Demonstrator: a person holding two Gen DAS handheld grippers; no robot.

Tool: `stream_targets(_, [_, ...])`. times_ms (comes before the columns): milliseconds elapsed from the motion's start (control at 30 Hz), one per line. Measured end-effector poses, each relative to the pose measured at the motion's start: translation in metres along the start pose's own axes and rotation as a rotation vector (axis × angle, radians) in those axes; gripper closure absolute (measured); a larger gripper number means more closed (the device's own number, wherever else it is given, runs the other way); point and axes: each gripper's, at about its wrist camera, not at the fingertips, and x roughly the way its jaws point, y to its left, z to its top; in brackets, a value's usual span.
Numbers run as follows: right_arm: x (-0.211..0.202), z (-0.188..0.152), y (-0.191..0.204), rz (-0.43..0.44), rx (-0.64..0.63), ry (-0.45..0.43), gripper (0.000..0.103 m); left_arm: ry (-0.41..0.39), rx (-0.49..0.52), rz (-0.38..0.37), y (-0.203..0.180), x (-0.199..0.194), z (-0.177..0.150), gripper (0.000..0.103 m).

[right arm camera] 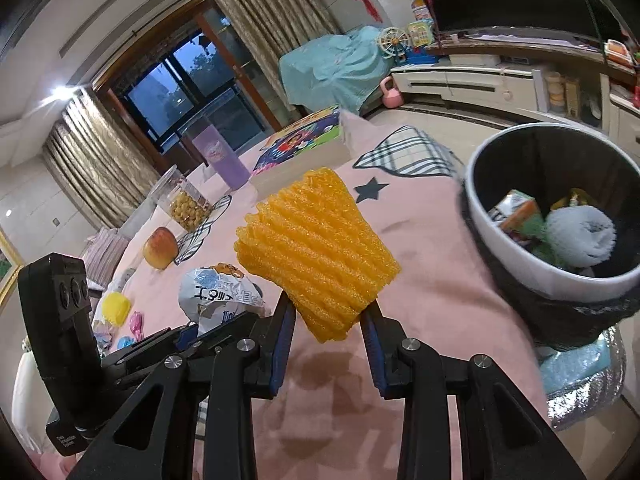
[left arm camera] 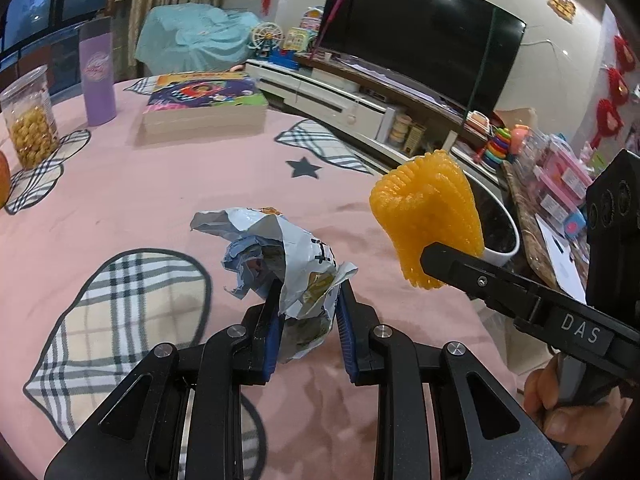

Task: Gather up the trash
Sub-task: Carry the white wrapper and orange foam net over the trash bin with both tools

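My left gripper (left arm camera: pixel 308 292) is shut on a crumpled white and blue snack wrapper (left arm camera: pixel 280 256), lifted above the pink tablecloth (left arm camera: pixel 160 200). To its right, my right gripper (right arm camera: pixel 328 308) is shut on a ribbed orange foam fruit net (right arm camera: pixel 316 256), which also shows in the left wrist view as the orange net (left arm camera: pixel 428 212). A white-rimmed trash bin (right arm camera: pixel 516 252) with a black liner stands past the table's right edge and holds a carton and a white foam net. The wrapper (right arm camera: pixel 218 292) and the left gripper appear at the lower left of the right wrist view.
On the table sit a stack of picture books (left arm camera: pixel 204 104), a purple tumbler (left arm camera: pixel 98 80), a clear jar of yellow snacks (left arm camera: pixel 30 120), an apple (right arm camera: pixel 160 248) and small coloured toys (right arm camera: pixel 116 308). A TV (left arm camera: pixel 420 28) and a low cabinet stand beyond.
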Motion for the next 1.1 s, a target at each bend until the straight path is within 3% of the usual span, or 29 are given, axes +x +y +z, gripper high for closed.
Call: stream_targets(1100, [-0.070,0.002,-0.069,-0.118,0.104,-0.106,0.070,0.004,0.161,-0.082,-0.094,0.018,0.019,0.080])
